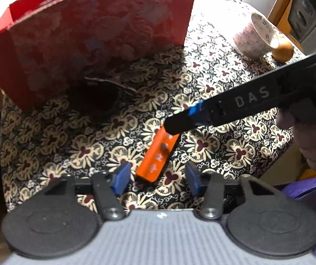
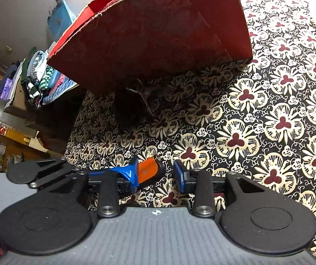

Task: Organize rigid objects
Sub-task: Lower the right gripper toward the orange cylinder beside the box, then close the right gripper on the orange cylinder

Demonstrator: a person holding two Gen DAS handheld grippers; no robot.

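Note:
An orange flat block with small white marks lies on the flower-patterned cloth, just ahead of my left gripper, which is open with the block's near end between its blue pads. My right gripper reaches in from the right; its tip rests at the block's far end. In the right wrist view the block lies between the open right gripper's blue pads, close to the left pad. A red cardboard box stands behind, open side toward me; it also shows in the right wrist view.
A dark torn bit of material lies in front of the box. A patterned cup and a brown egg-like object sit at the back right. The table's left edge drops off to cluttered shelves.

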